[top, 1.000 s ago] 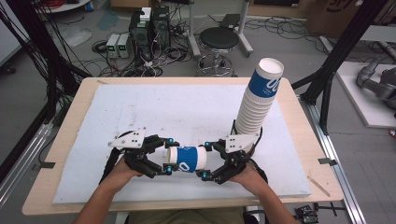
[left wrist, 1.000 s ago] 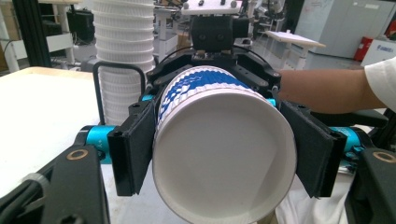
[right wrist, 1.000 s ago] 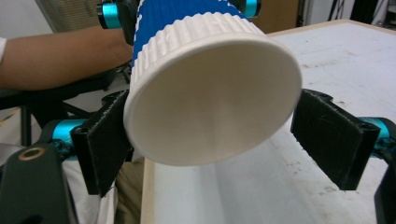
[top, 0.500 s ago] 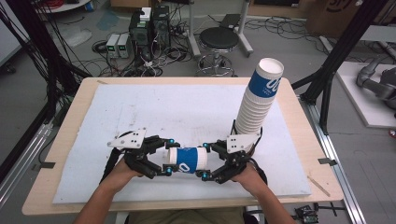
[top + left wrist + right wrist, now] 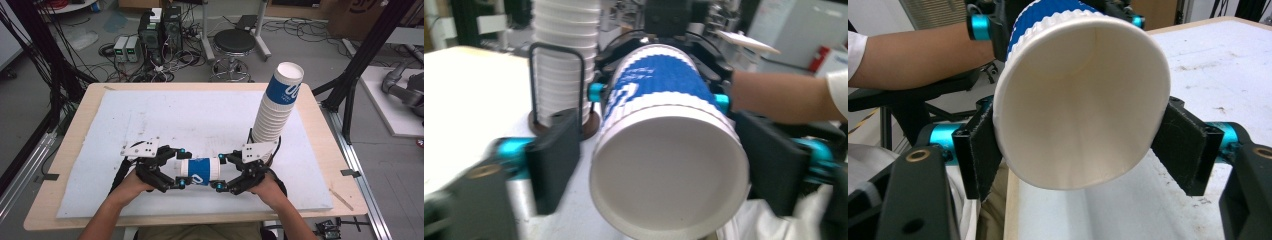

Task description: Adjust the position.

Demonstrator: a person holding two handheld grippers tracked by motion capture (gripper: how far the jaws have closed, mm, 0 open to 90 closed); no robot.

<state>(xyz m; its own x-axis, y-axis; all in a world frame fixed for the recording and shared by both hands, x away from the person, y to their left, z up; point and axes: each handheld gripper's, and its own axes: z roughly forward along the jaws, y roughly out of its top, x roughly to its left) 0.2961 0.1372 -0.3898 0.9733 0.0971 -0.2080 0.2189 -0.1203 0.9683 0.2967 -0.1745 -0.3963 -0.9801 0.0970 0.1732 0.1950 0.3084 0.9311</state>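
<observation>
We hold the blue-and-white ribbed paper cup (image 5: 199, 171) level above the bench (image 5: 90, 125), right gripper (image 5: 226, 173) closing on its mouth, left gripper (image 5: 176, 172) just released beside its base, so squeeze gently.

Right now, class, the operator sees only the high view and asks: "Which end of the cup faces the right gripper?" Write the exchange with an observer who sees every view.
Observer: The open mouth. The right gripper view looks straight into the cup.
Operator: Are that gripper's fingers on it?
Observer: Yes. The right gripper has just been closing, and its fingers press both sides of the cup just behind the rim.
Operator: And the left gripper?
Observer: The left gripper has just been opening. In its own view its fingers flank the cup's closed base, and the one on the left of that view stands clear of the cup.
</observation>
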